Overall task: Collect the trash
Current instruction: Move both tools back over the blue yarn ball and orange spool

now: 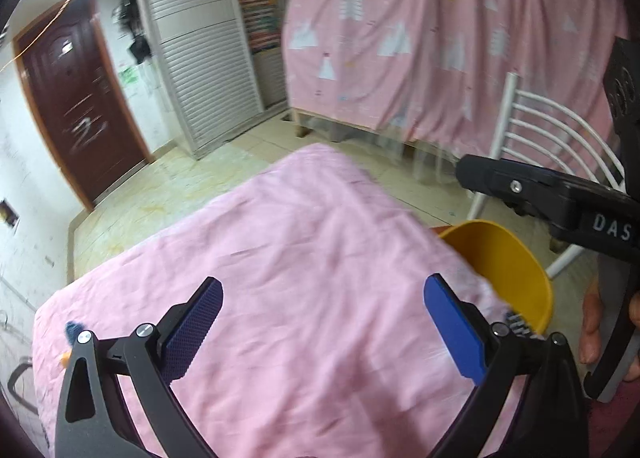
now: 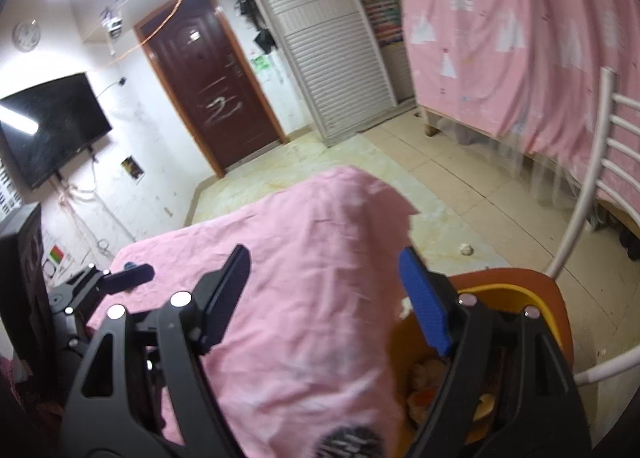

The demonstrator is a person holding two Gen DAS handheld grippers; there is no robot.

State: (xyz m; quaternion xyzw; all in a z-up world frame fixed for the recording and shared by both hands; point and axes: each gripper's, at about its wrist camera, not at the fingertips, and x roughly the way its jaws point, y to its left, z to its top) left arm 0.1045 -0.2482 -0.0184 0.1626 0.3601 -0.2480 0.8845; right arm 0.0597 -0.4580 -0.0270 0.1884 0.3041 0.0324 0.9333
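My left gripper [image 1: 324, 322] is open and empty above a table covered by a pink cloth [image 1: 280, 258]. A yellow bin [image 1: 508, 270] stands at the table's right edge. In the right wrist view the bin [image 2: 516, 298] sits on an orange chair seat [image 2: 556, 294] and holds several pieces of pale and orange trash [image 2: 424, 382]. My right gripper [image 2: 324, 290] is open and empty, with its right finger over the bin. A small blue and orange scrap [image 1: 72, 334] lies on the cloth at the far left. A pale crumpled ball [image 2: 466, 249] lies on the floor.
A white metal chair back [image 1: 536, 137] rises behind the bin. A pink patterned curtain [image 1: 440, 29] hangs at the back right. A brown door [image 2: 216, 77], a white slatted cabinet [image 2: 332, 45] and a wall television [image 2: 48, 125] stand beyond the tiled floor [image 2: 440, 177].
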